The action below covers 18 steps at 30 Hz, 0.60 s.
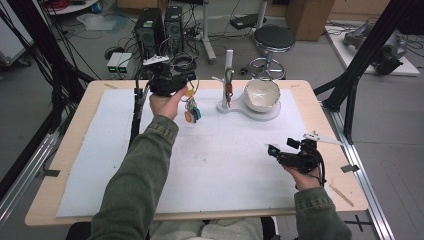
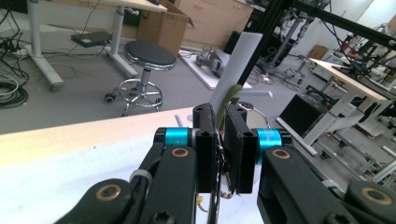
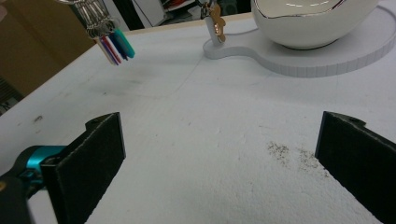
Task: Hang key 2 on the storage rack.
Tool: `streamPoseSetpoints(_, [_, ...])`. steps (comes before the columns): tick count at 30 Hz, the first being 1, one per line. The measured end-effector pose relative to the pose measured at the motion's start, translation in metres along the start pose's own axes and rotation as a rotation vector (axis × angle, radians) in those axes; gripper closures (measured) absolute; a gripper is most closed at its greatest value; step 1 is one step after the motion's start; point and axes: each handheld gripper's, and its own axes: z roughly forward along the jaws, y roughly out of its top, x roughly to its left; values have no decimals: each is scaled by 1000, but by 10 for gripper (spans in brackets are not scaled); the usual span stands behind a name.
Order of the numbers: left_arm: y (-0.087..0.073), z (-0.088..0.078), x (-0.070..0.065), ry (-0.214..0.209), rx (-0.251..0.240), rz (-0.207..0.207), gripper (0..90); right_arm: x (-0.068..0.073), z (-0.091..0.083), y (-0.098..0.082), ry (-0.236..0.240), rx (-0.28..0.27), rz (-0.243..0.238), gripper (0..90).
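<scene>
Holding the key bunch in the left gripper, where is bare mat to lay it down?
The white mat lies bare between the white stand and the right gripper, and along its left side below the left gripper. It is crowded at the far edge: bowl, post with a hung key, and the key bunch hanging there.

A glossy white bowl [image 3: 313, 21], seemingly ceramic, is resting on a matt white stand [image 3: 327, 56]; metal key rings [image 3: 91, 14] are carrying coloured plastic tags [image 3: 116, 46] over a rough white mat [image 3: 210, 140].

White bowl [image 1: 261, 94] on stand base [image 1: 272, 113], stool [image 1: 274, 38] behind table [image 1: 70, 145]
</scene>
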Motion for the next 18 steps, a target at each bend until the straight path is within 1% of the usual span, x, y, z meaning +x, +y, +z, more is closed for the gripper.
streamPoseSetpoints(3, [3, 8, 0, 11, 18, 4, 826, -2, -2, 1, -1, -13, 5, 6])
streamPoseSetpoints(5, [4, 13, 0, 17, 22, 1, 826, -2, -2, 1, -3, -12, 7, 6])
streamPoseSetpoints(8, [5, 22, 1, 17, 26, -5, 826, -2, -2, 1, -5, -13, 6, 6])
streamPoseSetpoints(13, [3, 33, 2, 18, 51, -9, 826, -2, 0, 0, -12, 0, -22, 7])
streamPoseSetpoints(18, [4, 44, 2, 18, 69, -16, 826, -2, 0, 0, -8, -3, -16, 7])
